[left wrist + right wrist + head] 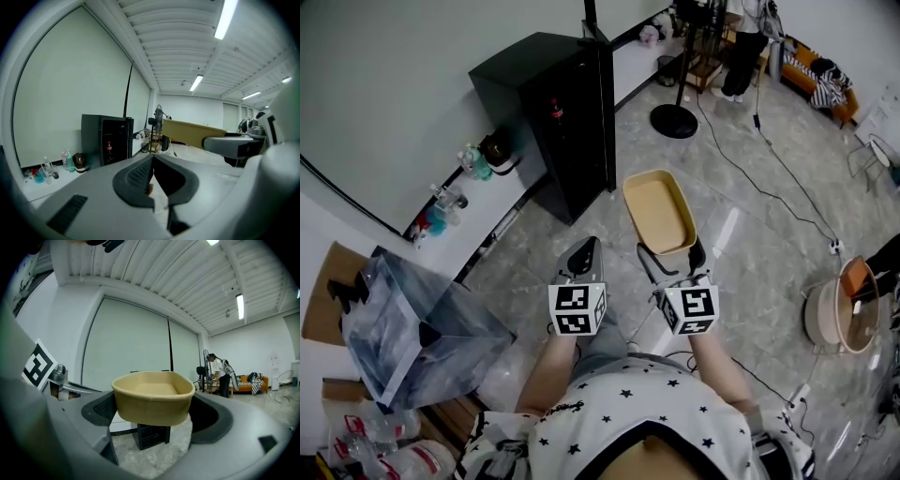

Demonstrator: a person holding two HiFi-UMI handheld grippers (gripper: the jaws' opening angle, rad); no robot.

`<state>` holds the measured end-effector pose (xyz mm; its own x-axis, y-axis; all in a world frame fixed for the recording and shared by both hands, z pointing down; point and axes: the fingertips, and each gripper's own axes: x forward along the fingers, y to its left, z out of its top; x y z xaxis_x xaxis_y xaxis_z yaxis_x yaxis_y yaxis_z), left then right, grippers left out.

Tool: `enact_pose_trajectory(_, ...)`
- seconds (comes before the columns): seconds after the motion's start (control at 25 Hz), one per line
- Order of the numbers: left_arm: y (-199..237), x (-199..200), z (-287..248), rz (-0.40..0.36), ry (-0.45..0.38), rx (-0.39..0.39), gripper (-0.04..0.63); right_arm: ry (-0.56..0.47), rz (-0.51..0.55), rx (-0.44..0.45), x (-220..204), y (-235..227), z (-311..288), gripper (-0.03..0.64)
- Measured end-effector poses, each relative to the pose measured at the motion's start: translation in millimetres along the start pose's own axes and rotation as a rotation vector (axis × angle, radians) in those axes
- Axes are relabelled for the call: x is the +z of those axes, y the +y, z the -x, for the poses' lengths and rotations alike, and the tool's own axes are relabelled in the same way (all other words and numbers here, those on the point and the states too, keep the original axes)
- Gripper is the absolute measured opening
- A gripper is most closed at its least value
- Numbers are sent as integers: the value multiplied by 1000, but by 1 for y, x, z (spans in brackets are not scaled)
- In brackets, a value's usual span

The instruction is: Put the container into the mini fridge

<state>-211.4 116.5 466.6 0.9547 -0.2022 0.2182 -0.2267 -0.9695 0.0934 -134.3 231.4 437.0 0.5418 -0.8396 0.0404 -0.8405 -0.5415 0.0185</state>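
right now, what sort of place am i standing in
Probably a big open studio or lab-style workroom, not a home kitchen: cables trail across a glossy tiled floor, long strip lights line the ceiling, and a black mini fridge sits by the wall.

Big open studio or test room, set up for recording.
Pale stone-tile floor (750, 253) crossed by loose cables (741, 174); ribbed ceiling (178, 42) with strip lights (225, 18); black mini fridge (558, 112) by a blank white wall (394, 75); round stand base (674, 120); orange sofa (847, 99) at far end.
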Motion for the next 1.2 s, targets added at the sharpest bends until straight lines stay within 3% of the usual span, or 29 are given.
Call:
enact_pose_trajectory(0.44,20,11,-19,-6,-20,39,12,-2,-4,34,1,-4,-32,477)
enact_pose_trajectory(1.2,121,63,-158,-13,-17,56,12,-9,0,75,29,-30,-218,477)
